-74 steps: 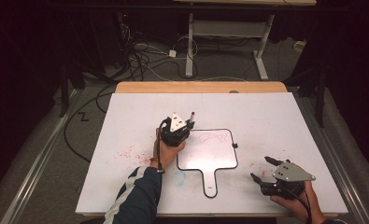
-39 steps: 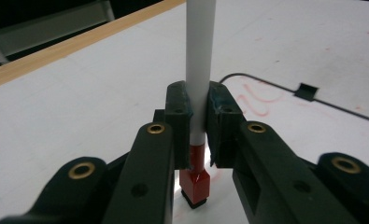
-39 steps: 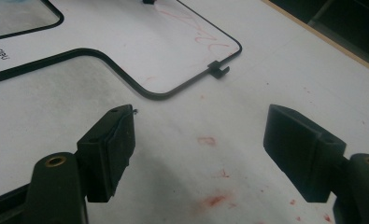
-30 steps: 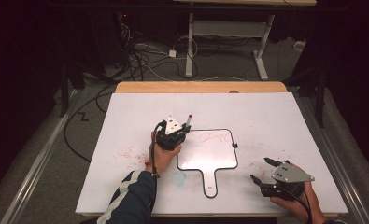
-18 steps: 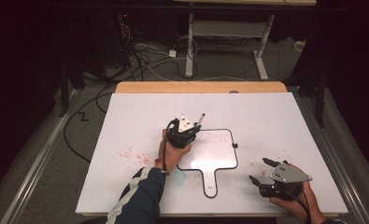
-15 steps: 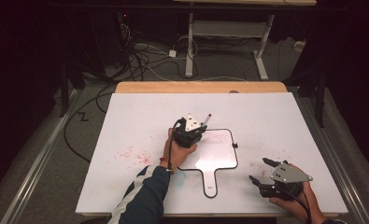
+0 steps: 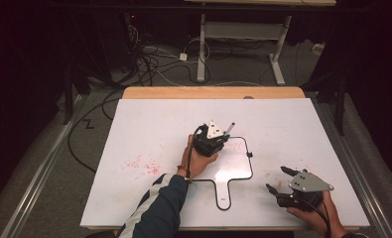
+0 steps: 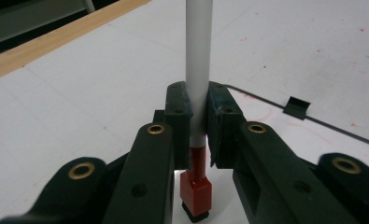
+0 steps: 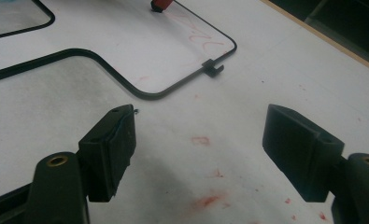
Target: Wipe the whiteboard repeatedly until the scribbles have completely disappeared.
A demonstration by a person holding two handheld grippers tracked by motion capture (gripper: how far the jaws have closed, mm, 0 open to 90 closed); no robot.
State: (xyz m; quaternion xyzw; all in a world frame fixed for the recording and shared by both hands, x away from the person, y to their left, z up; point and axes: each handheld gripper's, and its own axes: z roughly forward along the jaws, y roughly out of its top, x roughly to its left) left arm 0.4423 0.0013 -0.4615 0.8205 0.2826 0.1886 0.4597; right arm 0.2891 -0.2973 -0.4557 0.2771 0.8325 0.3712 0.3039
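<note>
- Marker [image 8: 198,84] — light, stiff, smooth-barrelled — sits clamped in the left tool [image 7: 214,140], tip over the paddle-shaped whiteboard [image 7: 233,171] at bench centre.
- Best held low on the barrel, near the red tip.
- Right tool [image 9: 198,156] rests at five o'clock, jaws apart, empty.

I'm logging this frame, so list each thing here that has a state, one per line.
Left gripper: shut on the marker, over the paddle-shaped whiteboard.
White-barrelled red marker: clamped upright, red end down on the board.
Black-rimmed paddle-shaped whiteboard: flat on the table, faint red marks near its top edge.
Right gripper: open, nothing between its pads.
White table sheet: red smudges on it.
</note>
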